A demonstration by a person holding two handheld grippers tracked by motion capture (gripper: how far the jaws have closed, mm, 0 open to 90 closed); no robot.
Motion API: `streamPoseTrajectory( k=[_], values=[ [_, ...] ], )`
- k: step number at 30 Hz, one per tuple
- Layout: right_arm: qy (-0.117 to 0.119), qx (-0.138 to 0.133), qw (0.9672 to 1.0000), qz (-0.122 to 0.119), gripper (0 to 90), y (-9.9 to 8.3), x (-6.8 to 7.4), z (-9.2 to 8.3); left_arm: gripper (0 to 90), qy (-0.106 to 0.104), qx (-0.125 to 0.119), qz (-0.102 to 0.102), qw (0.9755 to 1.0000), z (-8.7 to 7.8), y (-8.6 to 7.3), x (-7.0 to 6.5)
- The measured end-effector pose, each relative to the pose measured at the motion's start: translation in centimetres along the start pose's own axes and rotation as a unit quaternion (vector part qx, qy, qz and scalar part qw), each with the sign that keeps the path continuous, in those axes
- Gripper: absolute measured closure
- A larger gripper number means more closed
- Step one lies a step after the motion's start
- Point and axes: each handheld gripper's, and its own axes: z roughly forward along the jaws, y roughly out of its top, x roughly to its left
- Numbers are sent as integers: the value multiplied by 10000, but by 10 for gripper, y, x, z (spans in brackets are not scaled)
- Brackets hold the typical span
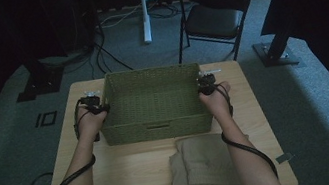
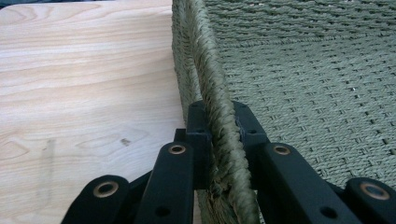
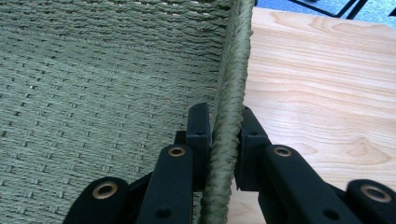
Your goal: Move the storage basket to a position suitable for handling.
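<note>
A green woven basket (image 1: 157, 124) stands on the far half of the wooden table (image 1: 131, 179). My left gripper (image 1: 99, 105) is shut on the basket's left rim (image 2: 212, 93); one jaw is inside the wall and one outside. My right gripper (image 1: 203, 86) is shut on the basket's right rim (image 3: 233, 84) in the same way. The basket's woven floor (image 3: 93, 93) shows nothing lying on it. A folded beige cloth (image 1: 199, 162) lies on the table in front of the basket, under my right forearm.
A black folding chair (image 1: 214, 13) stands on the grey carpet beyond the table. Dark stand bases (image 1: 277, 51) sit at the back left and back right. Cables (image 1: 106, 56) run over the floor behind the table. Bare wood lies at the near left.
</note>
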Motion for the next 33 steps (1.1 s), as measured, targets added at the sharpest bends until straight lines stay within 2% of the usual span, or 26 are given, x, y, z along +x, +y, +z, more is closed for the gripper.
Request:
streamPoseTrajectory(
  k=[8, 18, 25, 30, 31, 33],
  values=[
    [-80, 42, 10000, 39, 791, -3, -21, -3, 811, -61, 23, 54, 10000, 7, 5, -17],
    [-141, 88, 9998, 56, 791, -4, -36, -5, 811, -90, 28, 80, 9999, 14, 10, -34],
    [-179, 150, 9997, 124, 792, -7, -54, -8, 811, -155, 54, 107, 9998, 20, 15, -52],
    [-231, 184, 9995, 116, 792, -8, -64, -9, 811, -161, 69, 127, 9998, 23, 17, -60],
    [-237, 194, 9994, 133, 792, -8, -68, -9, 811, -176, 64, 139, 9997, 24, 18, -66],
    [-199, 208, 9994, 182, 793, -8, -73, -10, 811, -183, 74, 152, 9997, 25, 19, -70]
  ],
)
